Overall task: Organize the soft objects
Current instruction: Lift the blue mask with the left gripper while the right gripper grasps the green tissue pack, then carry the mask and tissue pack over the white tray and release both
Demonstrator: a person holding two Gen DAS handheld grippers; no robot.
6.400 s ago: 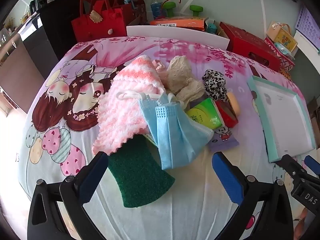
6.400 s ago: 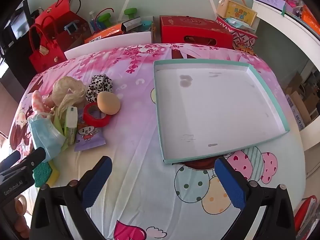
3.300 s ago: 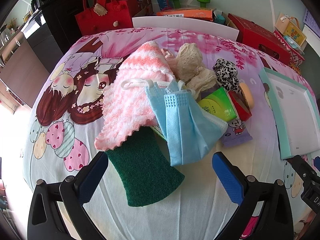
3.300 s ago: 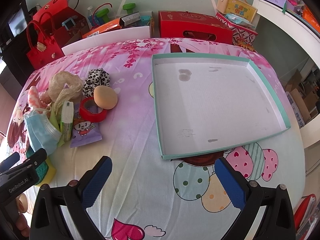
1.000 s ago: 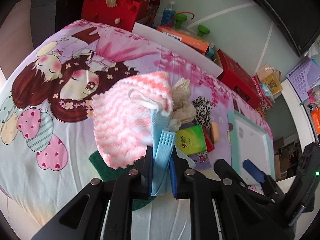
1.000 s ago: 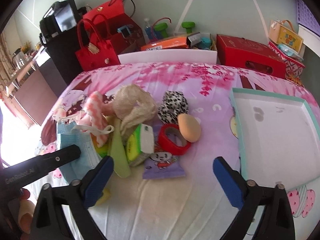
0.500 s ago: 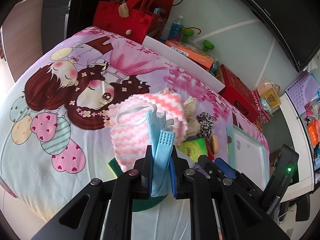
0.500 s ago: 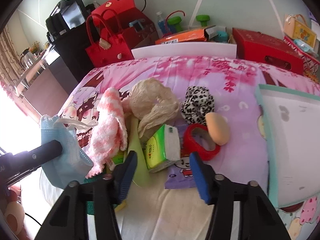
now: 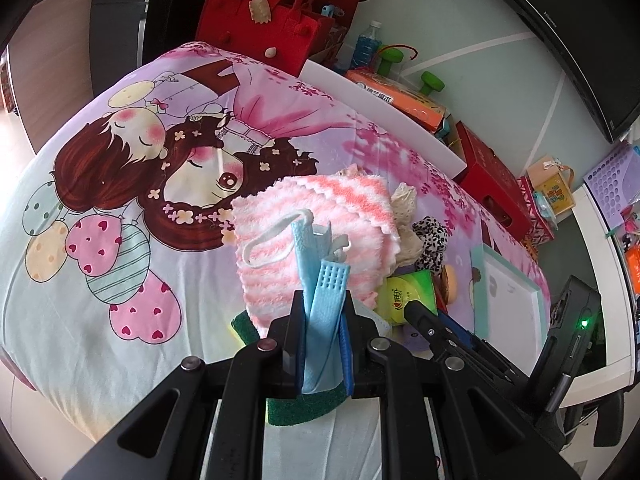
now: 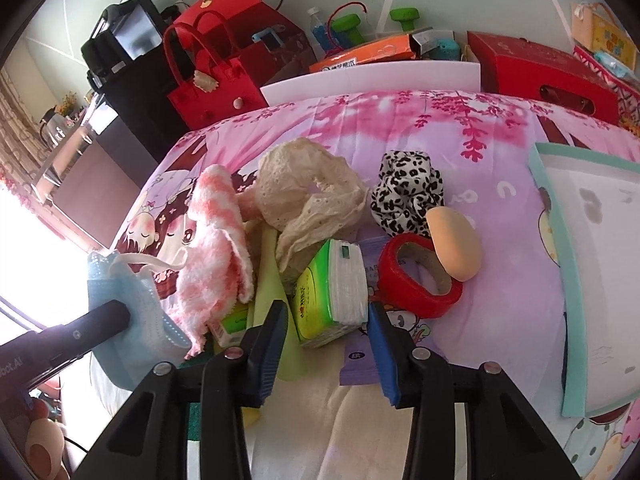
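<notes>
My left gripper [image 9: 322,300] is shut on a folded blue face mask [image 9: 320,280], which hangs lifted over the pile; the right wrist view shows the mask [image 10: 132,308] at the left. My right gripper [image 10: 326,312] is closing around a green tissue pack [image 10: 332,280] that lies on the bedsheet between its blue pads, with a thin gap still showing at each side. A pink-and-white fluffy towel [image 10: 216,240], a beige lace cloth [image 10: 308,192] and a leopard-print scrunchie [image 10: 408,192] lie just beyond.
A beige sponge egg [image 10: 456,240] rests on a red tape roll [image 10: 416,276]. A purple packet [image 10: 360,360] lies under the pack. A teal-rimmed white tray [image 10: 548,208] sits at the right. A green scouring pad [image 9: 296,412] lies under my left gripper. Bags and boxes line the far edge.
My right gripper has dropped toward the pile and narrowed its jaws around the green tissue pack. My left gripper has kept its hold on the mask and drifted slightly.
</notes>
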